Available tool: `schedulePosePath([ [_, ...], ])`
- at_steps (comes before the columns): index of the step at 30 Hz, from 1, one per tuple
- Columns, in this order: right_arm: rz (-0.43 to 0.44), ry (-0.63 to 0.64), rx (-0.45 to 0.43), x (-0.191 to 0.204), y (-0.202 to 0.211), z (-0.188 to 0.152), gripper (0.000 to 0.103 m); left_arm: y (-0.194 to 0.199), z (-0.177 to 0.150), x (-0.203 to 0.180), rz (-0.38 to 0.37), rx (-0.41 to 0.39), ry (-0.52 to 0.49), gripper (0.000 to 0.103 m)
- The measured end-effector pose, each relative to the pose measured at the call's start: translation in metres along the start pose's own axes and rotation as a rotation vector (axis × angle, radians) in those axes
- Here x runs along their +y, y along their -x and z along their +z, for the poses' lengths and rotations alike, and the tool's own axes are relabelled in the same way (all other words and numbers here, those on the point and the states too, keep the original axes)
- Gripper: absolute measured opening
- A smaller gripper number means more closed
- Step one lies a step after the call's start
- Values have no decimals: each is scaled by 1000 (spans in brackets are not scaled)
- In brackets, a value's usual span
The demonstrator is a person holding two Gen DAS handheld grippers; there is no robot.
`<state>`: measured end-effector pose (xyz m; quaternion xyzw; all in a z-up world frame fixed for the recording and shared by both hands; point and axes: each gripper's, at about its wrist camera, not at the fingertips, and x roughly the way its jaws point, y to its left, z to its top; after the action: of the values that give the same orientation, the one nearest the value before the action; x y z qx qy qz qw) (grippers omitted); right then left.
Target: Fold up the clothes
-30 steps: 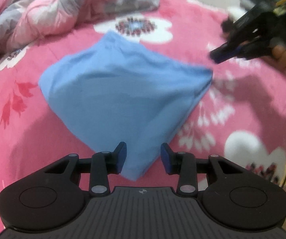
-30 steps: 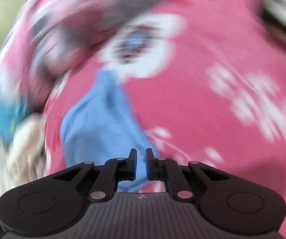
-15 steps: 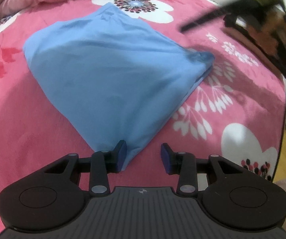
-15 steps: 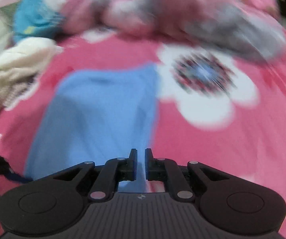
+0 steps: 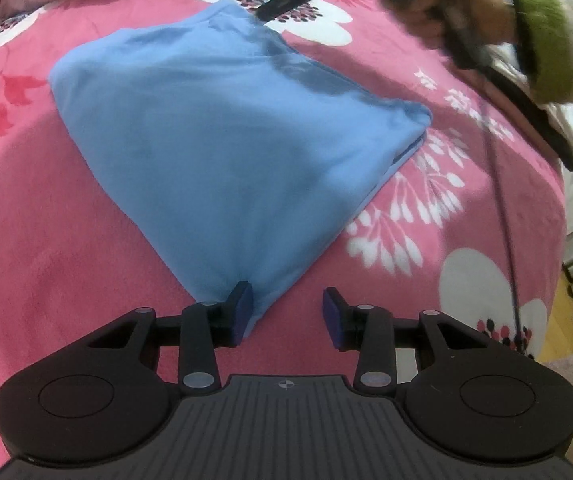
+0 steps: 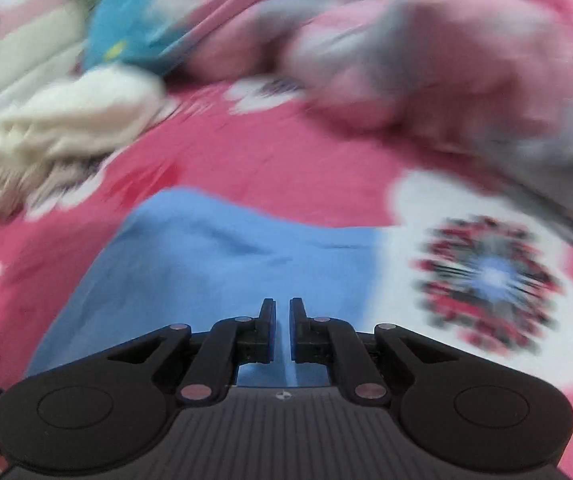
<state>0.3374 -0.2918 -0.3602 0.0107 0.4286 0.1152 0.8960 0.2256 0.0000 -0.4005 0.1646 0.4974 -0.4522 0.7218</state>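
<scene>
the folded blue cloth (image 5: 230,152) lies flat on the pink flowered bedspread (image 5: 466,208). over the last second the right gripper (image 6: 282,330), fingers nearly together and empty, has swung across above the cloth's far edge. the left gripper (image 5: 286,312) waits partly spread at the near corner, so probably another fold comes next.

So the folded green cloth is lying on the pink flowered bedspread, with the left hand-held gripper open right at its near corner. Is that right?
Not quite: the cloth is light blue, not green. The left wrist view shows it folded on the pink flowered bedspread, with the left hand-held gripper open at its near corner. The only green there is the cuff of the sleeve at the upper right.
</scene>
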Motion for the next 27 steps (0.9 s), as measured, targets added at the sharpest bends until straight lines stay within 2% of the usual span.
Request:
schedulePosePath([
  [1, -46, 25, 11, -4, -15, 0, 5, 0, 0, 0, -1, -1, 1, 39],
  [3, -104, -67, -15, -29, -26, 5, 0, 1, 0, 1, -7, -4, 4, 39],
  [4, -134, -124, -32, -39, -25, 8, 0, 1, 0, 2, -12, -5, 6, 39],
  [6, -161, -127, -63, -34, -12, 15, 2, 2, -1, 3, -18, -10, 13, 39],
  [8, -83, -105, -69, -19, -3, 19, 2, 3, -1, 4, -22, -16, 21, 39],
  [10, 59, -58, -64, 3, -7, 23, 3, 3, -3, 4, -24, -22, 27, 39],
  [13, 242, -4, -15, 30, -46, 33, 3, 3, -5, 3, -25, -33, 33, 39],
  [14, 278, 4, 2, 34, -63, 37, 3, 3, -5, 3, -25, -36, 33, 39],
  [17, 260, -77, 7, 17, -108, 49, 0, 4, -8, 2, -25, -50, 19, 39],
  [19, 219, -211, -47, -1, -105, 56, 0, 5, -10, 1, -26, -60, 10, 39],
  [20, 192, -239, -71, -5, -99, 60, 0, 5, -10, 1, -26, -65, 6, 39],
  [21, 207, -223, -74, -2, -94, 62, 0, 5, -11, 2, -29, -70, 10, 40],
  [25, 383, -115, 8, 32, -92, 68, 0, 7, -14, 5, -46, -91, 34, 40],
  [27, 379, -92, 67, 50, -116, 70, 0, 8, -15, 6, -47, -96, 33, 40],
])
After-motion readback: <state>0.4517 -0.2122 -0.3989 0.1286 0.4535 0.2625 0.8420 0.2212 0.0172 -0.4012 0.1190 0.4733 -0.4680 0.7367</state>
